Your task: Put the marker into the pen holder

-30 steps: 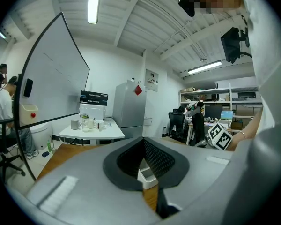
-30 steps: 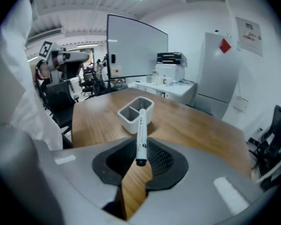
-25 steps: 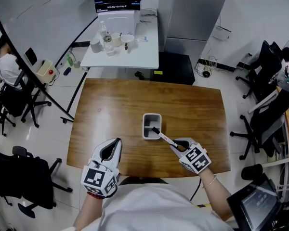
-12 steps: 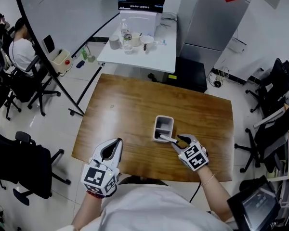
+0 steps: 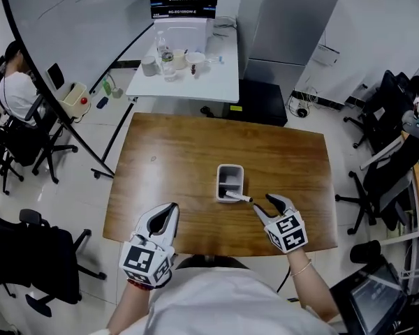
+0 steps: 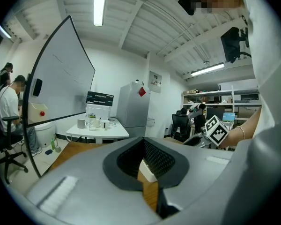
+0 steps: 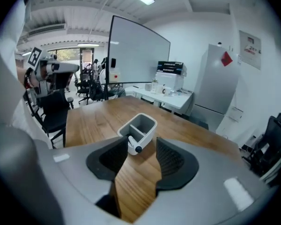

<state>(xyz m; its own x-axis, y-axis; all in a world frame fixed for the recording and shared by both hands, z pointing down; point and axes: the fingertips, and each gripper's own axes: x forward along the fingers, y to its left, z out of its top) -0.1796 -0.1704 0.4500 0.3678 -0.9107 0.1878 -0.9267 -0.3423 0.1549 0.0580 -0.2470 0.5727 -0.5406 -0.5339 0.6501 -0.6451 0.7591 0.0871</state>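
The white pen holder [image 5: 230,180] stands near the middle of the wooden table [image 5: 174,159]. The white marker [image 5: 237,197] leans in its near compartment, its black cap poking out over the near rim toward my right gripper [image 5: 266,204]. That gripper sits just behind the cap with its jaws opening, and the pads do not touch the marker. In the right gripper view the marker [image 7: 133,144] and holder [image 7: 140,125] lie ahead of the right gripper [image 7: 141,157]. My left gripper [image 5: 171,209] rests shut and empty at the near left edge. The left gripper [image 6: 145,172] shows only a sliver of the holder.
A white side table [image 5: 185,75] with bottles, cups and a box stands beyond the far edge. Black office chairs [image 5: 387,180] crowd the right side, more chairs [image 5: 28,250] and a seated person the left. A curved whiteboard [image 5: 63,40] is at far left.
The right gripper has opened, let go of the marker and drawn back a little. The marker now rests in the holder on its own. The left gripper has stayed put.
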